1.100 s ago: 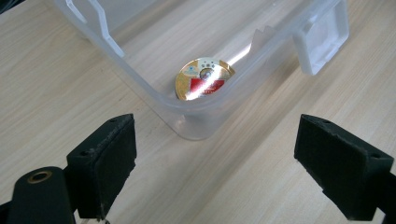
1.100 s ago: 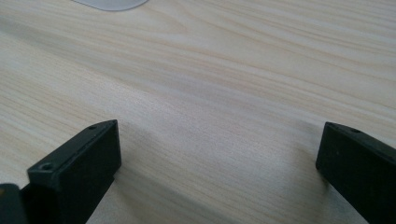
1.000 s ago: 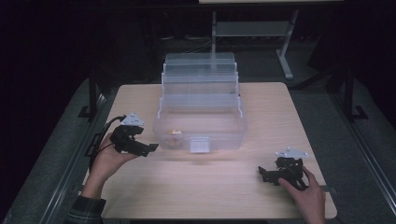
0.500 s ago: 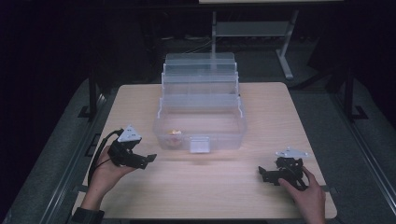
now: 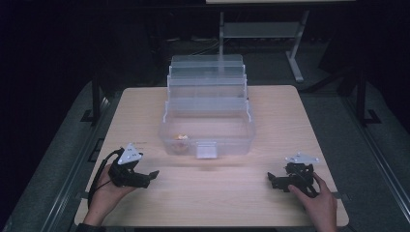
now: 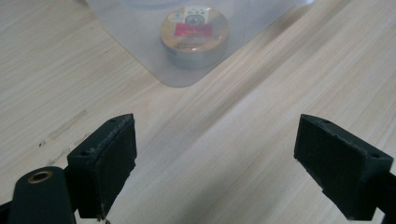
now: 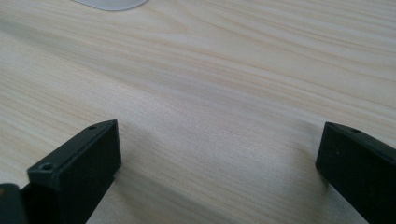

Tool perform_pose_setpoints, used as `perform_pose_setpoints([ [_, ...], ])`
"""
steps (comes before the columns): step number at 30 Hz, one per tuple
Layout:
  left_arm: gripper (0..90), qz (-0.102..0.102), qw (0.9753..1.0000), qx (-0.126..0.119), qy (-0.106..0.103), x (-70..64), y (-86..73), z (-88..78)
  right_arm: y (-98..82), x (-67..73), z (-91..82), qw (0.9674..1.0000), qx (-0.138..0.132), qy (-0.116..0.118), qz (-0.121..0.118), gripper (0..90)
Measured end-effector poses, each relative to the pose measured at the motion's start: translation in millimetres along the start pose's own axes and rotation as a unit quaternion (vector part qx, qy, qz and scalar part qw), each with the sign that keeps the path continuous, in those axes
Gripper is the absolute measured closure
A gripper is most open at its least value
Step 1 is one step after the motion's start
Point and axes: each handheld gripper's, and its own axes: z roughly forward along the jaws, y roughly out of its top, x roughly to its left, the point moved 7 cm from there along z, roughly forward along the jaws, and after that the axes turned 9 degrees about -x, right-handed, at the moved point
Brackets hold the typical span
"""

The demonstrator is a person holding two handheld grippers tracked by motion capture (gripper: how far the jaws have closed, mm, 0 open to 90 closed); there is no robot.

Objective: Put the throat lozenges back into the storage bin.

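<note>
The wooden counter (image 5: 208, 193) carries a clear tiered organiser box (image 5: 207, 116), opened out in steps, standing at its middle. A small round tin (image 5: 181, 138) with a printed lid sits inside the box's bottom tray, near the front left corner, so the placing looks done. Both claws rest low near the counter's front edge, well apart from the box. The left claw (image 5: 153, 174) gapes wide and holds nothing; the right claw (image 5: 270, 178) likewise stands wide and empty. Folding the tiers shut may remain.
</note>
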Motion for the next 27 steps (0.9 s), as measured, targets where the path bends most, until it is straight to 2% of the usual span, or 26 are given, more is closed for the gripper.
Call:
perform_pose_setpoints([
  [6, 12.3, -0.003, 0.9999, -0.005, 0.010, -2.5, -10.9, -1.9, 0.0, 0.0, 0.0, 1.0000, 0.000, 0.000, 0.000, 0.0],
  [12, 12.3, -0.009, 0.9998, 0.002, 0.017, -3.0, -24.9, -3.8, 0.0, 0.0, 0.0, 1.0000, 0.000, 0.000, 0.000, 0.0],
  [17, 12.2, -0.016, 0.9997, 0.003, 0.016, -3.9, -35.0, -4.5, 0.0, 0.0, 0.0, 1.0000, 0.000, 0.000, 0.000, 0.0],
  [24, 11.8, -0.027, 0.9993, 0.023, 0.014, -4.6, -51.1, -3.4, 0.0, 0.0, 0.0, 1.0000, 0.000, 0.000, 0.000, 0.0],
  [27, 11.7, -0.033, 0.9991, 0.023, 0.014, -5.1, -55.5, -3.4, 0.0, 0.0, 0.0, 1.0000, 0.000, 0.000, 0.000, 0.0],
])
